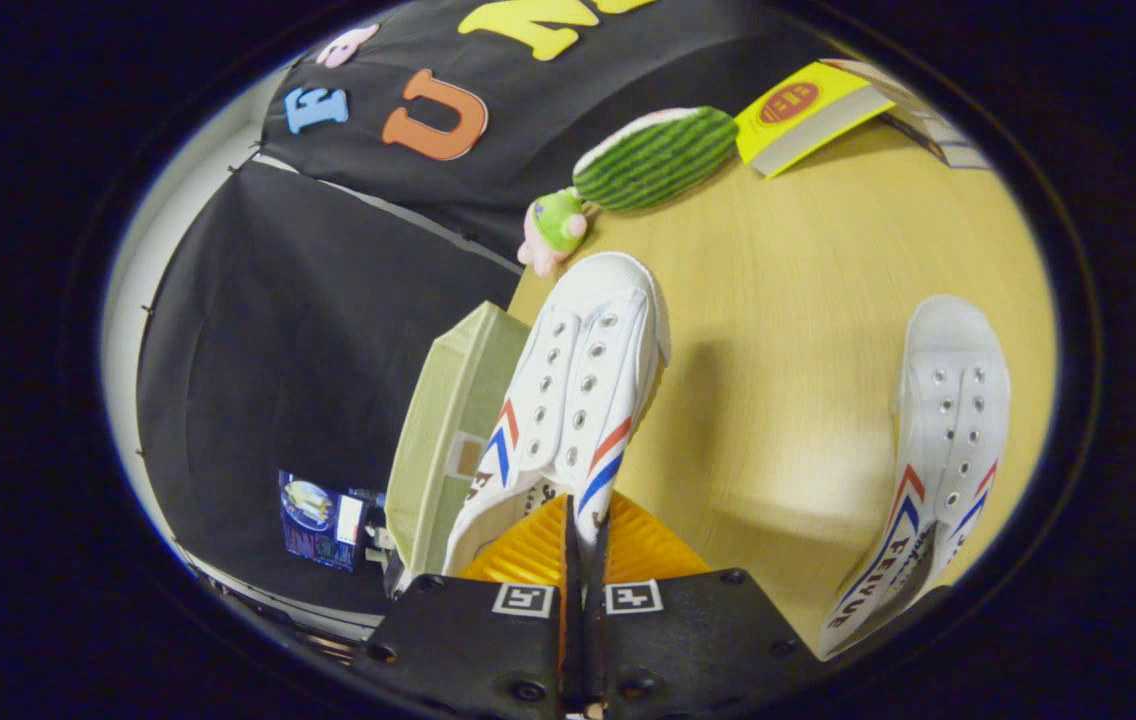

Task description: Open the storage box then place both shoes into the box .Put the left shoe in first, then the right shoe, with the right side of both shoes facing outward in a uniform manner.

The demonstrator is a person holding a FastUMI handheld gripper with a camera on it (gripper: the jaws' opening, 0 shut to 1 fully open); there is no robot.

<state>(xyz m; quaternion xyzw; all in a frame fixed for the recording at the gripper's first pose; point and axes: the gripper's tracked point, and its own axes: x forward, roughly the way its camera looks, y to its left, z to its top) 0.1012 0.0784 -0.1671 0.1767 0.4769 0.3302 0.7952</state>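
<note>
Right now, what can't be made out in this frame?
- Held shoe: its heel is hidden behind the tongs, shut on its collar edge.
- Storage box: the shoe covers its opening, so open or shut is unclear.
- Second shoe: its heel is cut off at the view's rim.

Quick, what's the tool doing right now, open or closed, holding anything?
Tool: closed, its fingers pinching the side wall of the white shoe, held up above the table. The other shoe lies free on the table.
</note>
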